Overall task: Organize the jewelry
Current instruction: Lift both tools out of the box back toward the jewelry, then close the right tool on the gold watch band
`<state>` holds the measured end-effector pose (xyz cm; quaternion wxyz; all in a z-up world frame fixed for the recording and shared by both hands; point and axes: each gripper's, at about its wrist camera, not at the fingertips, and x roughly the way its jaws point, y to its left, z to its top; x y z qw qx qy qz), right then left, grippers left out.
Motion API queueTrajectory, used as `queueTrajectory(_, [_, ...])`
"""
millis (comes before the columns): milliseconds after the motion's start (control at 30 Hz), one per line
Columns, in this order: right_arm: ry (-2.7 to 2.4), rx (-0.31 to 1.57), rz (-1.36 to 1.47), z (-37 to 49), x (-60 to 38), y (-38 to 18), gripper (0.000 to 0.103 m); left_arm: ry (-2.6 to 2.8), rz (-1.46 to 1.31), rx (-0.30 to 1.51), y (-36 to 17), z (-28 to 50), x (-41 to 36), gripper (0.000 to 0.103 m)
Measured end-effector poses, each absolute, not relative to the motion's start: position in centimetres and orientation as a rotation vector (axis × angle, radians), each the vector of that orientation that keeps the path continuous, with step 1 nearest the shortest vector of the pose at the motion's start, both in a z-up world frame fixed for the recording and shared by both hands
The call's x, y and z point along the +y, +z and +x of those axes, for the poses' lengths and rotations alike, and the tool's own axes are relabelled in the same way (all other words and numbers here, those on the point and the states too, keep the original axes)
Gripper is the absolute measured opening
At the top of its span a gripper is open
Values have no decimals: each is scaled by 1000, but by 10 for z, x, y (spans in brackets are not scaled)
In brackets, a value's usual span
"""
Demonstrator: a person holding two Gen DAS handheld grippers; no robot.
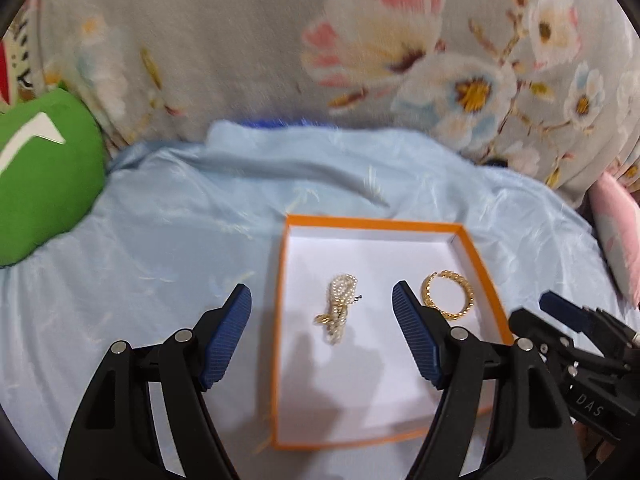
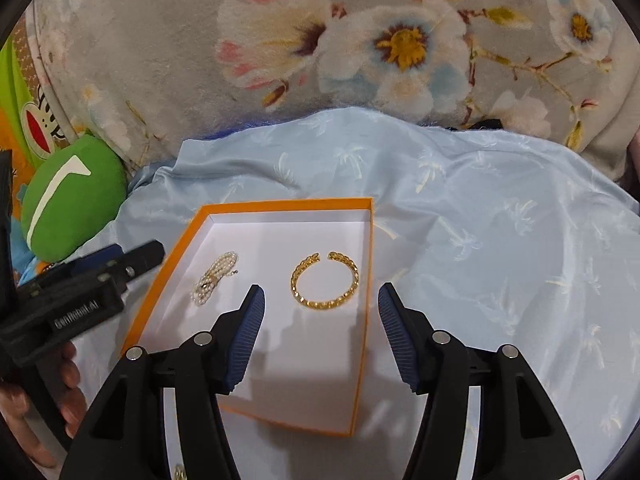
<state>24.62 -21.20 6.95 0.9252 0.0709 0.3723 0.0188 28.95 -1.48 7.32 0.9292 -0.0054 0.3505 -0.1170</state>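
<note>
An orange box point(image 1: 282, 320) with a white inside lies on a light blue cloth; it also shows in the right wrist view point(image 2: 370, 280). In it lie a bunched pearl piece with gold links point(image 1: 338, 308) point(image 2: 214, 278) and an open gold chain bangle point(image 1: 448, 294) point(image 2: 324, 282). My left gripper point(image 1: 322, 300) is open and empty, just above the pearl piece. My right gripper point(image 2: 320, 300) is open and empty, just behind the bangle. Each gripper shows at the edge of the other's view point(image 1: 560, 308) point(image 2: 116, 260).
A green cushion point(image 1: 44, 184) point(image 2: 72, 196) lies at the left. A grey floral blanket point(image 1: 280, 60) point(image 2: 360, 40) rises behind the blue cloth point(image 1: 160, 240) point(image 2: 500, 240). A pink item point(image 1: 616, 232) sits at the right edge. A small gold piece point(image 2: 180, 472) shows at the bottom edge.
</note>
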Motion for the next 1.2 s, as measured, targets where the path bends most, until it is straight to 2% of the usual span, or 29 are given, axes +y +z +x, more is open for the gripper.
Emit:
queueTrajectory(133, [30, 783, 123, 191, -215, 63, 63, -228, -45, 712, 86, 244, 15, 75])
queueTrajectory(367, [36, 852, 58, 109, -206, 38, 63, -178, -9, 794, 55, 165, 44, 75])
queueTrajectory(600, [92, 866, 4, 94, -188, 26, 63, -180, 5, 854, 27, 113, 45, 75])
queueTrajectory(1000, [147, 899, -61, 125, -177, 11, 52, -173, -37, 911, 3, 86, 48, 75])
queueTrajectory(1067, [153, 909, -74, 127, -175, 9, 45, -171, -42, 905, 2, 85, 48, 75])
queueTrajectory(1200, [168, 903, -86, 128, -176, 13, 40, -174, -42, 901, 2, 83, 46, 75])
